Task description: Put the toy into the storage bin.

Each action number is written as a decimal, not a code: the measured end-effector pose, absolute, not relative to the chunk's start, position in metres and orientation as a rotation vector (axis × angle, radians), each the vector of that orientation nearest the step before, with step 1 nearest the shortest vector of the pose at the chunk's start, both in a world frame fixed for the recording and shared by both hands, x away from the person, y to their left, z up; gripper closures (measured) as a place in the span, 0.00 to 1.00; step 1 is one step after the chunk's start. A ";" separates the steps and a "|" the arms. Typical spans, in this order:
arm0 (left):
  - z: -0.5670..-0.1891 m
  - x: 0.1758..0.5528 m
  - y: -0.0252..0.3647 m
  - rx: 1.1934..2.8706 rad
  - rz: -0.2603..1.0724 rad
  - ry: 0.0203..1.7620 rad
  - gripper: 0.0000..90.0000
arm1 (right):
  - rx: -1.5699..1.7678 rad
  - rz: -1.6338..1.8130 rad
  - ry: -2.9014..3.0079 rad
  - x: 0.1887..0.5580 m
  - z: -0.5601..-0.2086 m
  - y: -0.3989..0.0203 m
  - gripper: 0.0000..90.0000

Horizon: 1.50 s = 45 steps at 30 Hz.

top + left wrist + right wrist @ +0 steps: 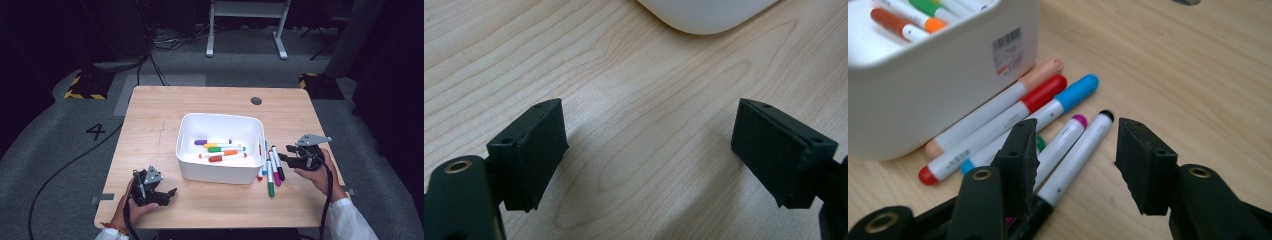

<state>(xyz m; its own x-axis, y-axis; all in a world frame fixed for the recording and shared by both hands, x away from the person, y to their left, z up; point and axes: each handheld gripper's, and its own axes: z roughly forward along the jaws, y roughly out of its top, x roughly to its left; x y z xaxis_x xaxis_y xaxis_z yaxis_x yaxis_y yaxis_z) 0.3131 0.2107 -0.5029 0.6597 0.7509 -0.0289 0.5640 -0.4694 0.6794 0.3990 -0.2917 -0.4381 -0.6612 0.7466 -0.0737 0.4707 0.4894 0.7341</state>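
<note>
A white bin [220, 170] stands mid-table and holds several markers [222, 149]. Several more markers [272, 170] lie on the wood against its right side. In the right gripper view these are a peach [1040, 72], a red [1043, 92], a blue [1075, 90], a magenta [1068, 132] and a black-capped marker [1088, 137]. My right gripper [283, 153] [1078, 165] hovers low over them, open, with the black-capped marker lying under the gap. My left gripper [171, 193] [649, 150] rests open on bare wood, below the bin's corner [704, 15].
The wooden table [150, 120] has a dark round hole [256, 100] near its far edge. Bare wood lies left of and behind the bin. A barcode label [1008, 50] is stuck on the bin's wall. Cables and a white stand sit on the floor beyond.
</note>
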 end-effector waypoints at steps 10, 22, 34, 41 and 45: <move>-0.503 0.313 0.211 2.204 0.360 1.013 0.16 | 1.010 0.953 2.418 0.384 -0.462 -0.290 0.57; -0.503 0.313 0.211 2.203 0.361 1.013 0.16 | 1.125 0.868 2.418 0.390 -0.484 -0.307 0.61; -0.503 0.313 0.210 2.202 0.369 1.019 0.16 | 1.263 0.906 2.333 0.396 -0.487 -0.336 0.82; -0.503 0.313 0.211 2.202 0.361 1.015 0.16 | 1.284 1.007 2.275 0.397 -0.479 -0.344 0.82; -0.503 0.313 0.211 2.203 0.362 1.015 0.16 | 1.247 1.039 2.248 0.393 -0.468 -0.345 0.82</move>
